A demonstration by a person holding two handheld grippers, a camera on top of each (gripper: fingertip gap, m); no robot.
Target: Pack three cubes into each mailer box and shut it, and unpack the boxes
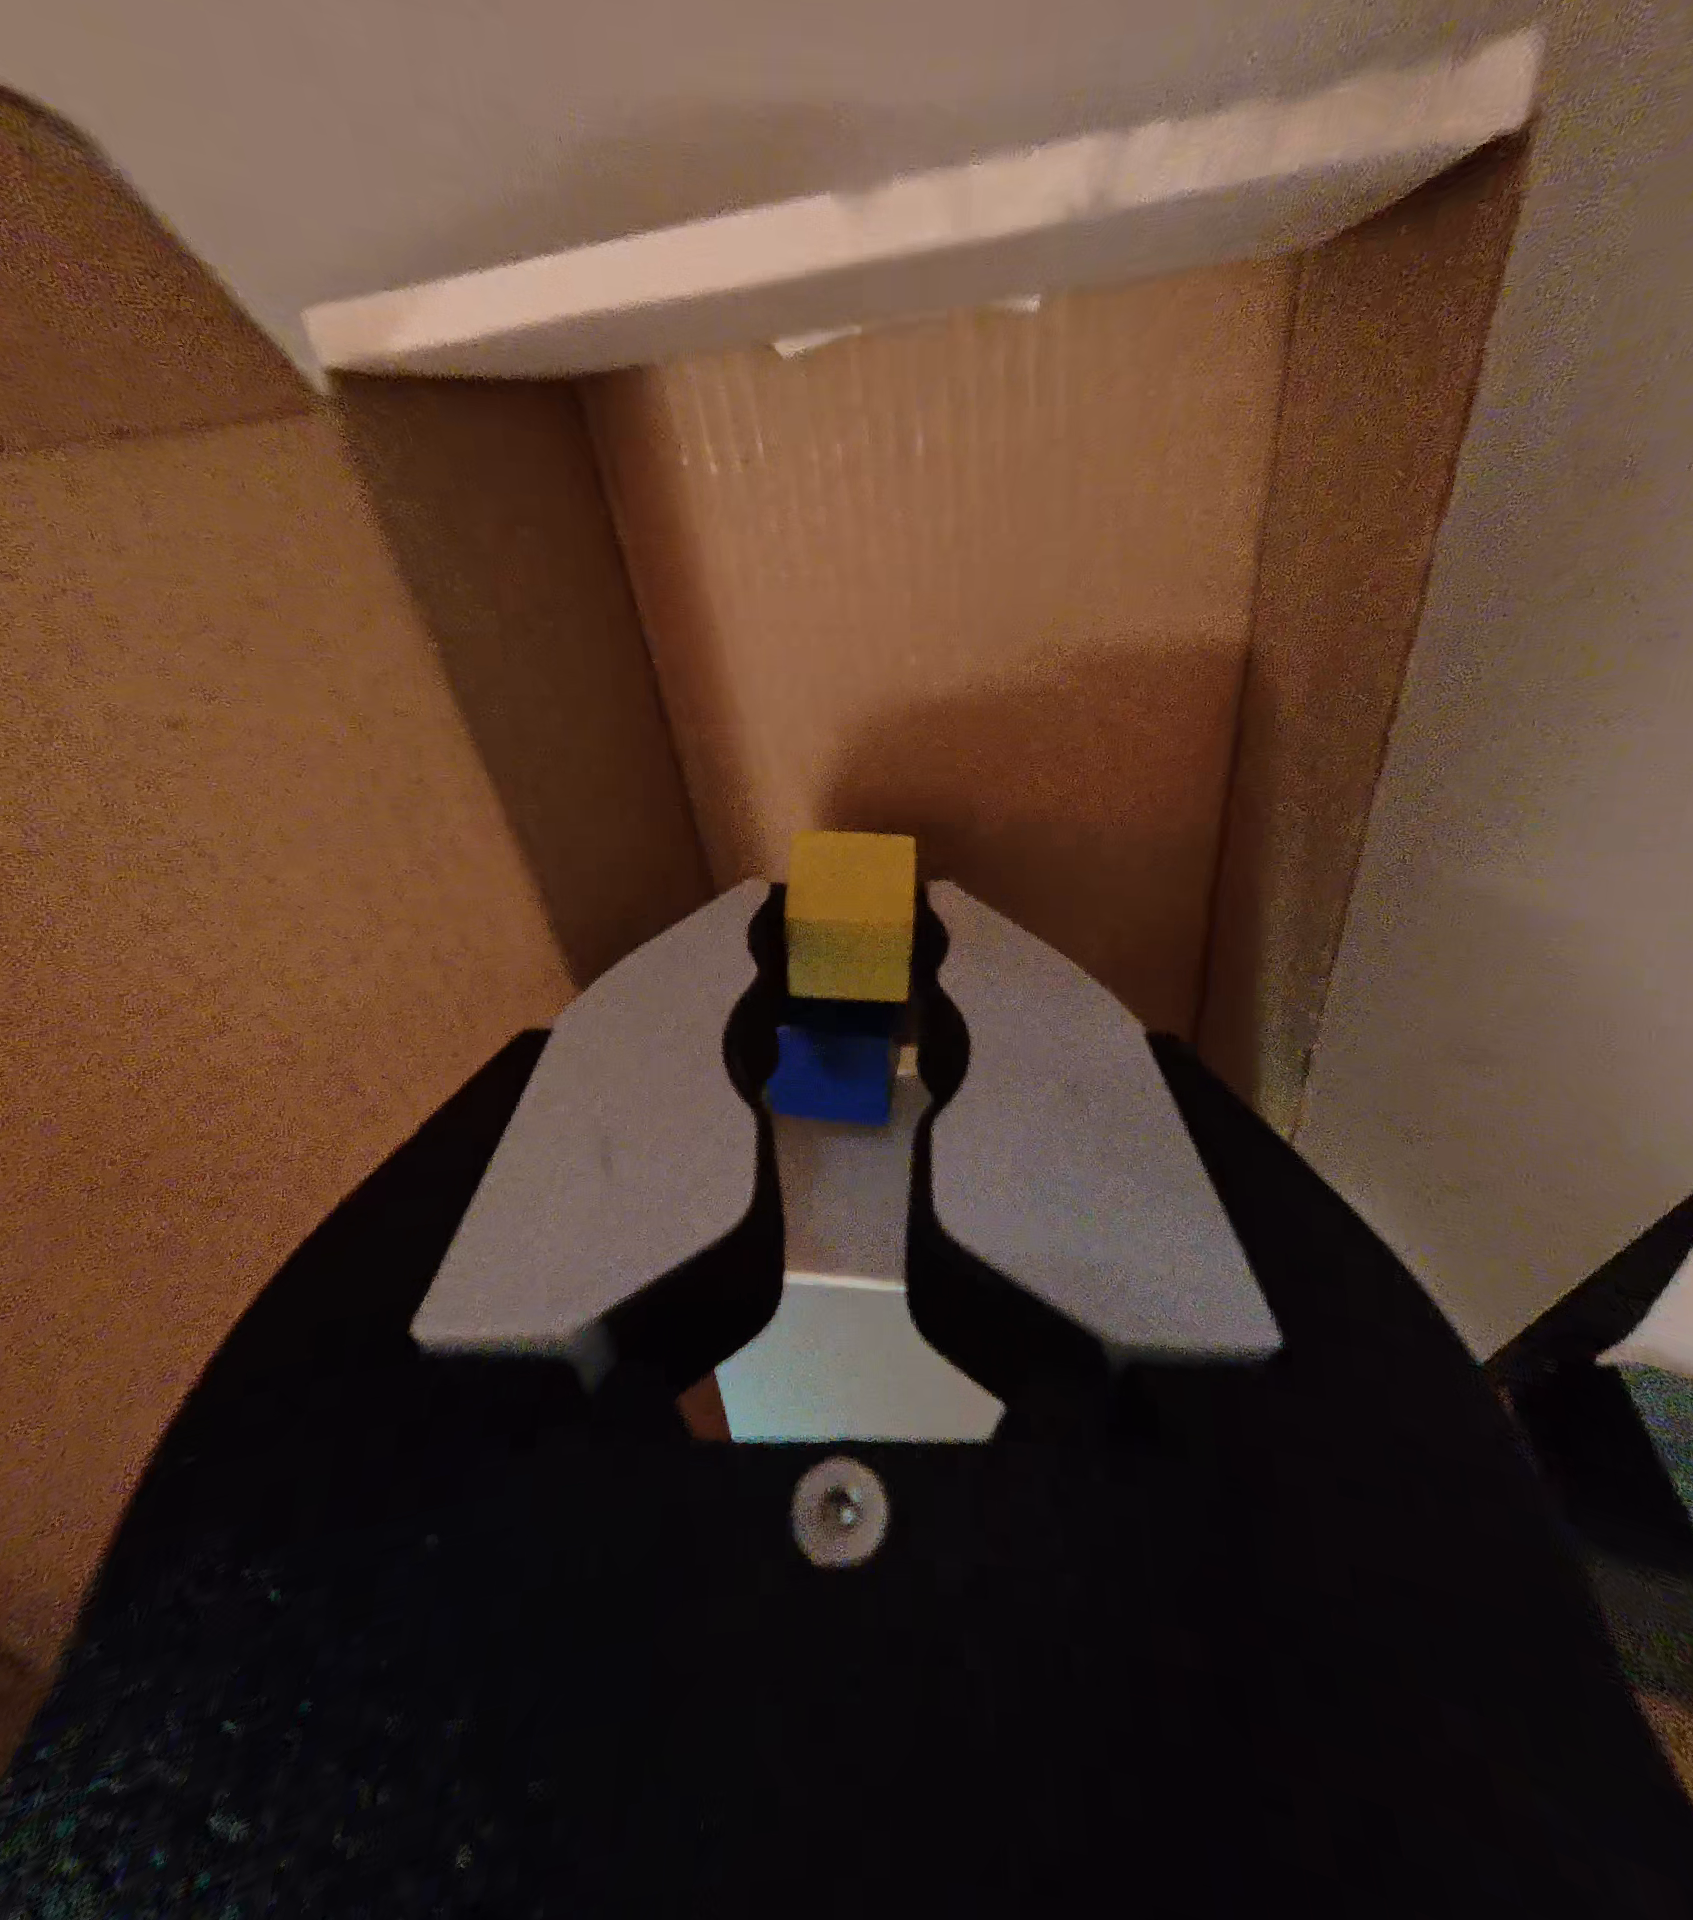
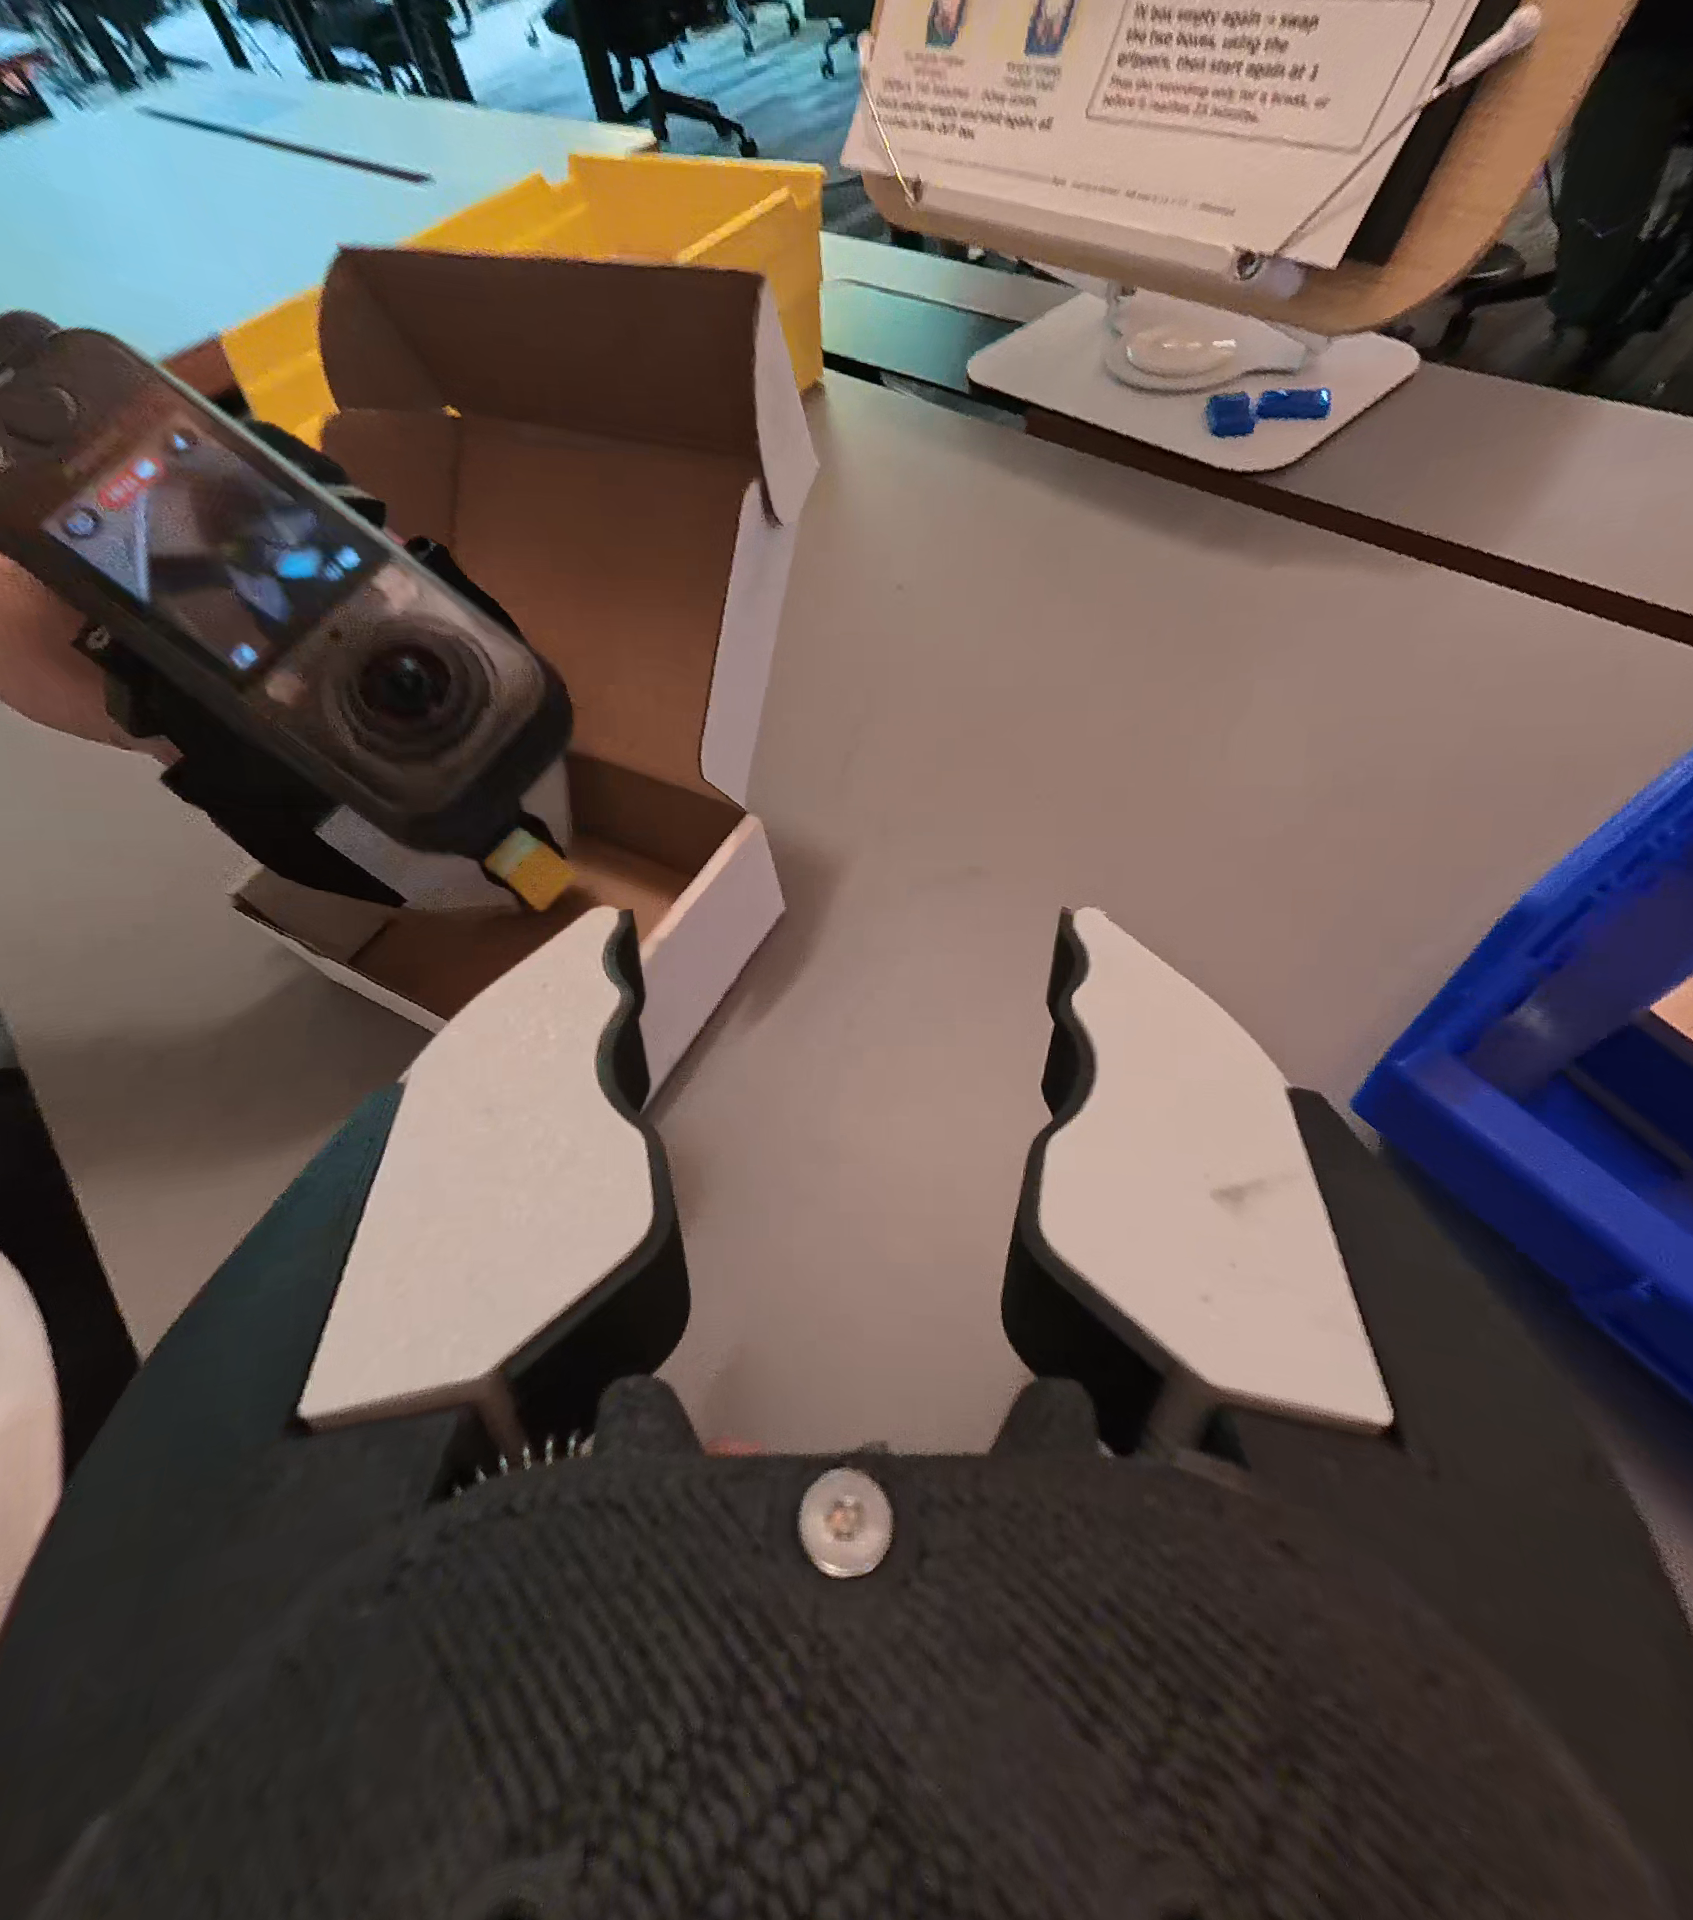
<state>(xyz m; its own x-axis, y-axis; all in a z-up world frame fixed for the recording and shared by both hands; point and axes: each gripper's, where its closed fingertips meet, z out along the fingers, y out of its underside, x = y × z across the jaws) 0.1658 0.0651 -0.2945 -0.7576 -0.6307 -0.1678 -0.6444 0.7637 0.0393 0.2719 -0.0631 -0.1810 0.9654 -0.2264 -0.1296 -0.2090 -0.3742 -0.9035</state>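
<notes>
My left gripper [image 1: 847, 914] is shut on a yellow cube [image 1: 850, 920] and holds it inside the open mailer box [image 1: 925, 582], white outside and brown inside. A blue cube [image 1: 826, 1075] lies just under it at the near end of the box. In the right wrist view the left gripper [image 2: 520, 857] reaches into the same box [image 2: 717, 914] with the yellow cube [image 2: 532, 871] at its tip; the box lid stands open. My right gripper [image 2: 847, 997] is open and empty above the grey table, to the right of the box.
A blue bin [image 2: 1611, 1091] with a wooden block inside stands at the right. A yellow bin [image 2: 613, 218] sits behind the box. A stand with an instruction sheet [image 2: 1185, 125] and small blue pieces [image 2: 1263, 407] on its base is at the back.
</notes>
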